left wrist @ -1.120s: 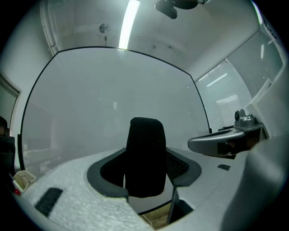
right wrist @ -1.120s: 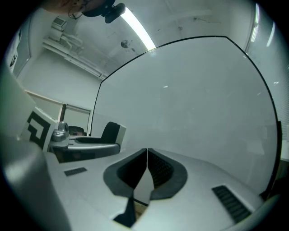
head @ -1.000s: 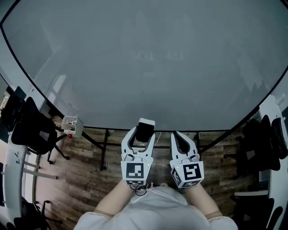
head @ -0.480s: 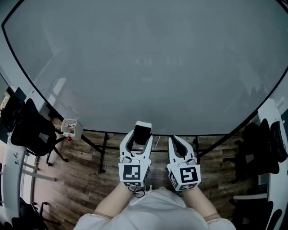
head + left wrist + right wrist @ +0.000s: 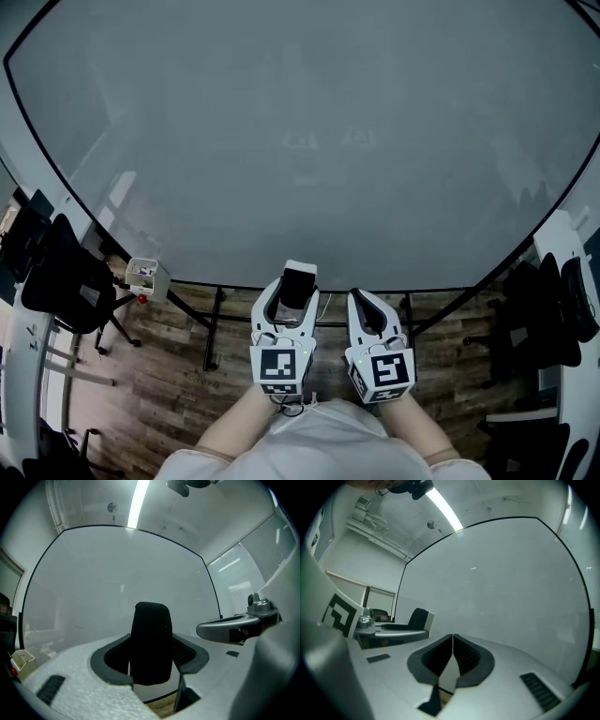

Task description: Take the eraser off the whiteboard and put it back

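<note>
- Head view looked steeply down on a large whiteboard (image 5: 300, 141) that filled most of the frame, with its black-edged lower rim curving across above both grippers.
- Left gripper (image 5: 298, 289) was clamped on the eraser (image 5: 299, 278), which stood upright between the jaws with its white back facing the board and its black felt facing the person.
- Left gripper view confirmed this grasp: the dark felt eraser (image 5: 151, 644) sat squarely between the two pads, rising above them, with the whiteboard (image 5: 117, 588) ahead.
- Eraser's top lay close to the board's lower edge; whether it touched the surface could not be told.
- Right gripper (image 5: 362, 298) sat just beside the left one, pointing the same way.
- Right gripper view showed its jaws (image 5: 453, 656) pressed together with nothing between them.
- Wooden floor (image 5: 169, 375) lay below, crossed by the board's black stand legs (image 5: 215, 328).
- Black office chairs (image 5: 66, 272) stood at both sides.
- Small white box (image 5: 145, 274) hung near the board's lower left rim.
</note>
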Available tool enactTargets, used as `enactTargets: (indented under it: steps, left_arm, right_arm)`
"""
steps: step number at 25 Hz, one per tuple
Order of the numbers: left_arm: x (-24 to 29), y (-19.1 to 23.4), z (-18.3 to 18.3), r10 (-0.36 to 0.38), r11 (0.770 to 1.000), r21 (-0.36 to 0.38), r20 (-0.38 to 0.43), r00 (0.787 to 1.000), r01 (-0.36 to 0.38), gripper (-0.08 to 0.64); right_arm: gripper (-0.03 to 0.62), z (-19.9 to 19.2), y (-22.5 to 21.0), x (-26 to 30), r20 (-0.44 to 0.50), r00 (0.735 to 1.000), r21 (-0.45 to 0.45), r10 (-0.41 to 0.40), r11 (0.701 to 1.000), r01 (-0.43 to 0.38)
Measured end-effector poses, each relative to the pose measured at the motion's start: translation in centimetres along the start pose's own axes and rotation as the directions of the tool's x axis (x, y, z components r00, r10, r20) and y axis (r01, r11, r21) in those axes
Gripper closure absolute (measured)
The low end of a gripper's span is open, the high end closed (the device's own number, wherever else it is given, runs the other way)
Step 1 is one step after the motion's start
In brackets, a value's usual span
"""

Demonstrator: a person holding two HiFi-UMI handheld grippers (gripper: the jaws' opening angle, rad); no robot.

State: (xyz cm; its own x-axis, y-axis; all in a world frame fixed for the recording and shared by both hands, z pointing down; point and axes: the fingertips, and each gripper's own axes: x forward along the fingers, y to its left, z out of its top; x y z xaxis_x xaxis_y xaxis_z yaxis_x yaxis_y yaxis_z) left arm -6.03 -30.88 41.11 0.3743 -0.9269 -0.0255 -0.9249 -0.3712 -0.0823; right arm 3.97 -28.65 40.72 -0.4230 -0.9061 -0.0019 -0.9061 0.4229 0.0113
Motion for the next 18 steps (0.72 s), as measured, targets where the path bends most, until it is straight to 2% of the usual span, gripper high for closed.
enactTargets:
  steps: [3,13,18]
  left_arm:
    - [0.5,0.0,0.9,-0.003,1.000,-0.007,0.015,1.000,0.003,0.308]
    - [2.7,0.0,4.8,-0.033,0.999,0.044,0.117,0.993,0.027,0.308]
    - [4.2,0.4,6.5,-0.036,0.996,0.082,0.131,0.991,0.025,0.308]
  right_arm:
    - [0.565,0.3,-0.2,0.0,0.008,1.000,-0.008,-0.001,1.000,0.001]
    - [0.565,1.2,-0.7,0.2,0.027,1.000,-0.022,0.009,1.000,-0.009]
    - [0.565,0.8,-0.7,0.7,0.009,1.000,-0.023,0.023,0.999,-0.022]
